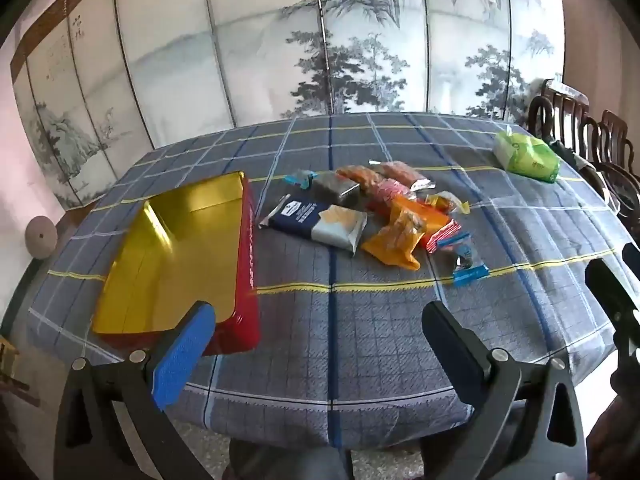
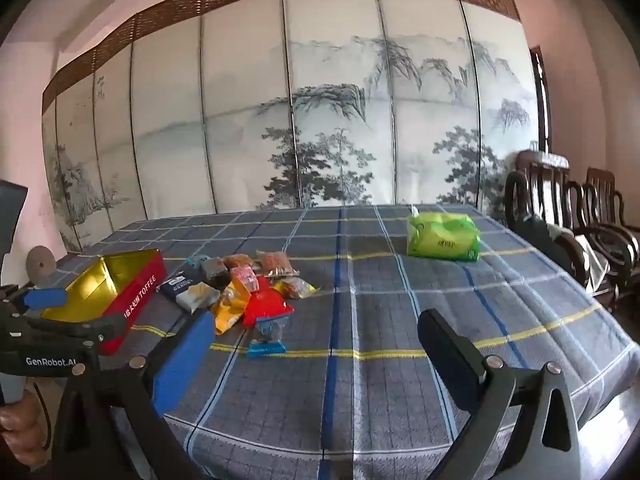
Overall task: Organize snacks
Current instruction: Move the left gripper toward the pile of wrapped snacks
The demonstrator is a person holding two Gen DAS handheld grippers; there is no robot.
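Lying in a loose heap mid-table, the snacks (image 1: 372,208) show as small wrapped packets in orange, red, navy and silver, with a blue-ended one just apart on the near side. Just left of them sits a red tin (image 1: 250,248), gold inside and holding nothing. Both the left gripper (image 1: 316,328) and right gripper (image 2: 316,340) hang released, jaws wide, over bare checked tablecloth (image 2: 400,392) near the table's front edge. A green pack (image 2: 442,238) lies well apart near the far right edge.
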